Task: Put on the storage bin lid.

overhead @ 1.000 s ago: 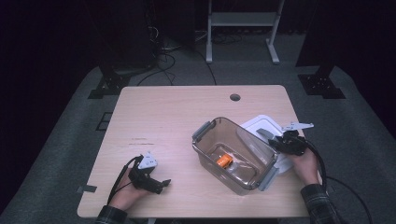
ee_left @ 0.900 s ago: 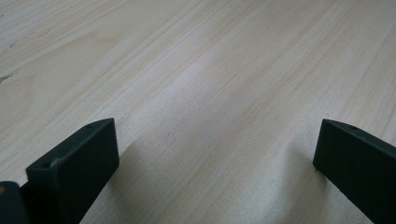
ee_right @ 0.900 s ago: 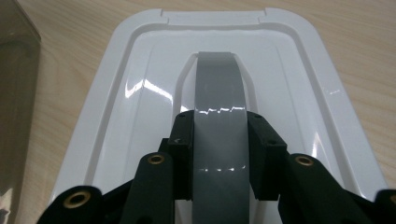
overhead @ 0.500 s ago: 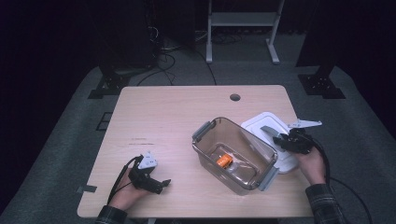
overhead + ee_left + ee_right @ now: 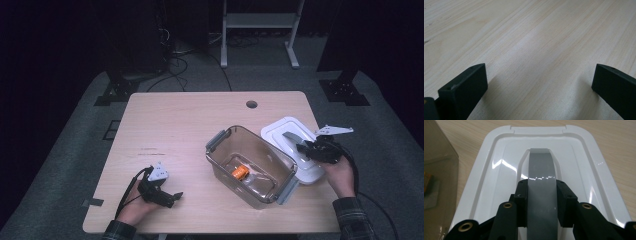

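A white lid (image 5: 290, 145) with a grey handle (image 5: 541, 167) is held over the table's right side, beside a clear brown container (image 5: 250, 165). My right gripper (image 5: 306, 149) is shut on that grey handle (image 5: 291, 137), its jaws pressed against both sides of it, as the right gripper view (image 5: 541, 202) shows close up. A small orange object (image 5: 240, 172) lies inside the container. My left gripper (image 5: 172, 197) rests at the front left of the table, open with bare wood between its jaws (image 5: 539, 82).
The wooden table (image 5: 180, 125) has a round cable hole (image 5: 251, 104) near its far edge. The container's grey latches (image 5: 216, 141) stick out at its ends. Dark stands and cables are on the floor behind the table.
The right gripper has lifted the white lid slightly and drawn it away from the container's edge. The left gripper has stayed put.
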Action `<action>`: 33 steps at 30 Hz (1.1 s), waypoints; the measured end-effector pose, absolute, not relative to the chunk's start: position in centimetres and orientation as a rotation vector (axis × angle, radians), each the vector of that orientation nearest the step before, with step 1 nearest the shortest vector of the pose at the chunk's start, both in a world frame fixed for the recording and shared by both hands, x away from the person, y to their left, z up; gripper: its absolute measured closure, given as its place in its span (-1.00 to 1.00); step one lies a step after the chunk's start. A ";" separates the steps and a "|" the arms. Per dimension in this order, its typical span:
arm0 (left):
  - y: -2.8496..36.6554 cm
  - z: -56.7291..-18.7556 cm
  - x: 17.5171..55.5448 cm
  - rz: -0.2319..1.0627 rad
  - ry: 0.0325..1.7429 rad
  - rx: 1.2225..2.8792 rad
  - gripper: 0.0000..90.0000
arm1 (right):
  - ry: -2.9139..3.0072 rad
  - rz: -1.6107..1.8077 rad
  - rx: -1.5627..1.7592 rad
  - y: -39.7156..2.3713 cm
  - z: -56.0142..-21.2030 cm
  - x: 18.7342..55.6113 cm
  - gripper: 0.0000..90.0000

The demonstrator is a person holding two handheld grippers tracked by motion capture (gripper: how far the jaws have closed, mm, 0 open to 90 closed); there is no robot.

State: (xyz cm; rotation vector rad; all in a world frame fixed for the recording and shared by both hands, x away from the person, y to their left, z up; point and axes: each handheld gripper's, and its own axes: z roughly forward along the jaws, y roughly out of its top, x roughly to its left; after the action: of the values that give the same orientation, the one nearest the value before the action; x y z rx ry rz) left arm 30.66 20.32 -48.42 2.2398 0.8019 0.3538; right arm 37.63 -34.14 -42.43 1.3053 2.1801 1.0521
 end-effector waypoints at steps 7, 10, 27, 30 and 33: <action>20.3 -48.4 30.7 0.354 0.802 2.240 -1.00 | 2.175 1.065 1.297 -34.2 -41.4 37.4 0.47; 20.3 -48.4 30.7 0.354 0.802 2.240 -1.00 | 2.170 1.079 1.289 -34.2 -40.8 37.3 0.47; 20.3 -48.4 30.7 0.354 0.802 2.240 -1.00 | 2.167 1.095 1.278 -33.8 -38.7 37.4 0.47; 20.3 -48.4 30.7 0.354 0.800 2.242 -1.00 | 2.167 1.095 1.276 -33.8 -38.4 37.5 0.47; 20.3 -48.4 30.7 0.354 0.799 2.241 -1.00 | 2.159 1.102 1.272 -33.9 -37.9 37.6 0.47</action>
State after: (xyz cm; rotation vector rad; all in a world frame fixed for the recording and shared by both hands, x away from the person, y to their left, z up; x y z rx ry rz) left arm 30.67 20.30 -48.42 2.2408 0.7989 0.3536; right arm 37.59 -33.90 -37.92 1.2721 2.1591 1.1021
